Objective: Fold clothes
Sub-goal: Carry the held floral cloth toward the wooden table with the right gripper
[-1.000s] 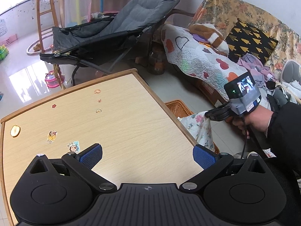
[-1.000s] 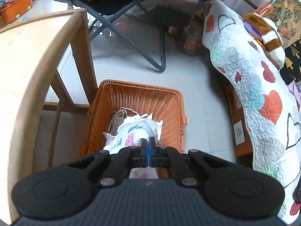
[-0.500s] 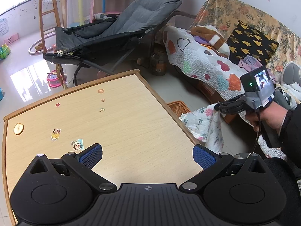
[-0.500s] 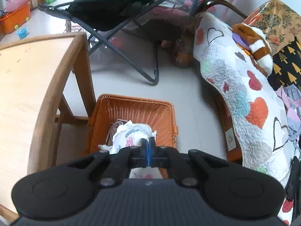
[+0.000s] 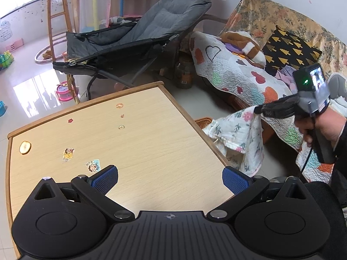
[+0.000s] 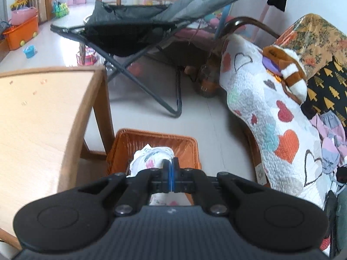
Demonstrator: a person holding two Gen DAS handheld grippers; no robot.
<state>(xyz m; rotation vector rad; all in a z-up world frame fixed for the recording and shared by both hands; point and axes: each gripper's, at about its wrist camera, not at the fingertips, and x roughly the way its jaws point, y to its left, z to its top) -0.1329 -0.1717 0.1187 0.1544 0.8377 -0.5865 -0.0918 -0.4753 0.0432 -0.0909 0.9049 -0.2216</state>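
- Fingers of left gripper (image 5: 170,178) spread wide, empty, over wooden table (image 5: 141,143); floral garment (image 5: 237,134) hangs limp off right gripper (image 5: 259,109), beside the table edge.
- Right wrist view: fingers clenched on garment (image 6: 151,162) above orange basket (image 6: 184,144). Judged light, soft; take a hem corner.

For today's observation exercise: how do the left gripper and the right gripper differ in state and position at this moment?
The left gripper is wide open and holds nothing; the right gripper is shut on the white floral-print cloth garment. The left gripper hangs over the light wooden table; the right gripper is off the table's side, above the orange woven basket. Both have blue pads on black fingers.
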